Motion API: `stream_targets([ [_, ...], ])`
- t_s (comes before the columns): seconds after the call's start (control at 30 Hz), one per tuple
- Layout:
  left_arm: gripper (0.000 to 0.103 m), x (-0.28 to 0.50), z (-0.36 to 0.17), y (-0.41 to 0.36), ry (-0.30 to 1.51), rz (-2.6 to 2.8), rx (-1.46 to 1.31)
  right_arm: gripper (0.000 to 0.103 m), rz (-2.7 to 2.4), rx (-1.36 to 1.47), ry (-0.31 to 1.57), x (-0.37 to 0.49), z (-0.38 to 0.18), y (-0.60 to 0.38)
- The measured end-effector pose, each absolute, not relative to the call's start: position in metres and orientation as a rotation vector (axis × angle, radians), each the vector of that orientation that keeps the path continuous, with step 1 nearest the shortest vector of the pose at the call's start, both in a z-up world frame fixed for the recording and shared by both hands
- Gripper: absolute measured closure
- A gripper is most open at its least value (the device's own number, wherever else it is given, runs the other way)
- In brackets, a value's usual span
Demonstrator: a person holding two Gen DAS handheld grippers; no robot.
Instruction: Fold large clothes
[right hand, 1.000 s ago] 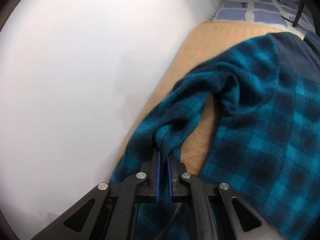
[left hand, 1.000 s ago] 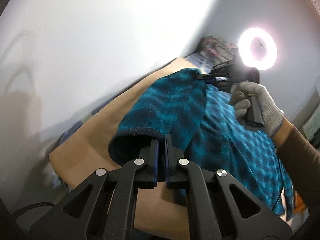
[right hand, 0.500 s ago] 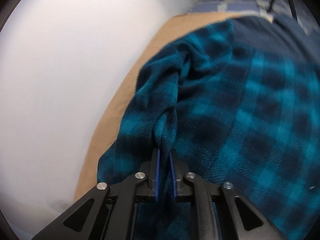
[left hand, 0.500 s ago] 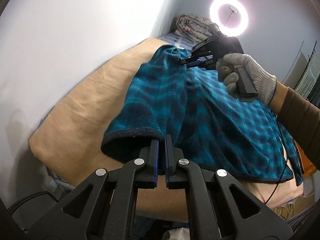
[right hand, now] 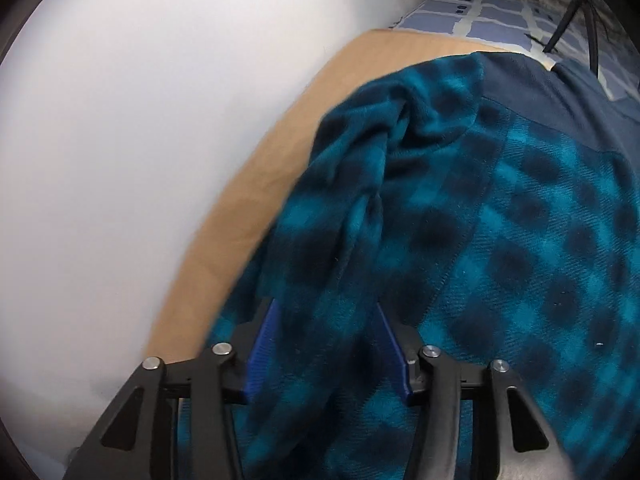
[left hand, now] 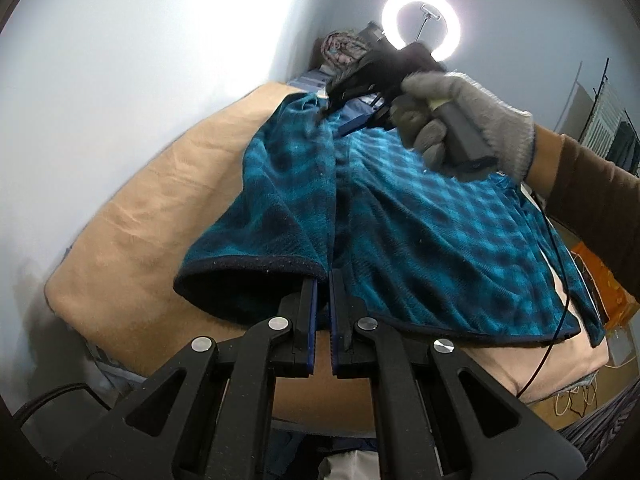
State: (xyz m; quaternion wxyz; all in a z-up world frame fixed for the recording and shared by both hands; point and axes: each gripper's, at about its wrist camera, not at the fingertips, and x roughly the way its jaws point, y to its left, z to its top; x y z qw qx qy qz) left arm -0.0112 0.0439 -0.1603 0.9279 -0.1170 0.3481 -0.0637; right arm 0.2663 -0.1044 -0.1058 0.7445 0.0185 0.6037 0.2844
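Note:
A teal and navy checked fleece garment (left hand: 420, 236) lies spread on a tan bed cover (left hand: 160, 216). Its sleeve (left hand: 280, 200) is laid over along the garment's left side. My left gripper (left hand: 324, 284) is shut on the sleeve's dark cuff hem. My right gripper (right hand: 326, 320) is open, its blue pads apart, with the upper sleeve fabric (right hand: 360, 200) lying loose between them near the shoulder. In the left wrist view the right gripper (left hand: 360, 96) shows in a grey gloved hand above the shoulder end.
A white wall (left hand: 120, 80) runs along the bed's left side. A ring light (left hand: 420, 24) and a rolled quilt (left hand: 340, 46) stand at the bed head. A blue checked sheet (right hand: 500, 16) lies beyond the cover. A black cable (left hand: 552, 320) hangs over the garment's right side.
My right gripper has opened and let go of the upper sleeve, which now rests on the garment. My left gripper still holds the cuff, drawn slightly further over the body.

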Motion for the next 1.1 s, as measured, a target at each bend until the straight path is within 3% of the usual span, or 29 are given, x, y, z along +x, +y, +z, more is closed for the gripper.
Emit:
stream_targets([
  [0.07,0.101,-0.013,-0.157,0.044,0.706,-0.132,-0.239,0.099,0.619,0.029,1.346,0.265,-0.112,-0.098],
  [0.2,0.101,-0.011,-0.16,0.037,0.733,-0.157,-0.222,0.102,0.645,0.076,1.301,0.262,-0.104,-0.113],
  [0.37,0.099,-0.016,-0.167,0.033,0.782,-0.204,-0.212,0.102,0.566,0.078,1.336,0.257,-0.13,-0.141],
  [0.43,0.077,-0.023,-0.163,0.041,0.786,-0.224,-0.254,0.102,0.558,0.081,1.345,0.259,-0.141,-0.142],
  [0.53,0.055,-0.034,-0.156,0.067,0.756,-0.177,-0.31,0.1,0.558,-0.009,1.319,0.253,-0.135,-0.133],
  [0.6,0.055,-0.03,-0.159,0.088,0.777,-0.136,-0.389,0.08,0.537,-0.079,1.282,0.245,-0.122,-0.126],
  [0.63,0.055,-0.026,-0.162,0.098,0.793,-0.124,-0.425,0.077,0.521,-0.113,1.258,0.241,-0.115,-0.124],
  [0.77,0.054,-0.006,-0.18,0.134,0.84,-0.077,-0.6,0.076,0.594,-0.122,1.157,0.206,-0.084,-0.119],
  [0.87,0.045,0.007,-0.197,0.157,0.865,-0.041,-0.772,0.076,0.722,-0.093,1.143,0.179,-0.076,-0.116],
  [1.03,0.046,0.027,-0.227,0.163,0.962,-0.043,-0.906,0.076,0.822,-0.172,1.167,0.151,-0.107,-0.105],
  [1.07,0.067,0.03,-0.23,0.16,0.978,-0.05,-0.909,0.076,0.82,-0.193,1.183,0.145,-0.116,-0.103],
  [1.1,0.096,0.033,-0.234,0.154,1.002,-0.044,-0.892,0.076,0.814,-0.207,1.198,0.145,-0.125,-0.103],
])
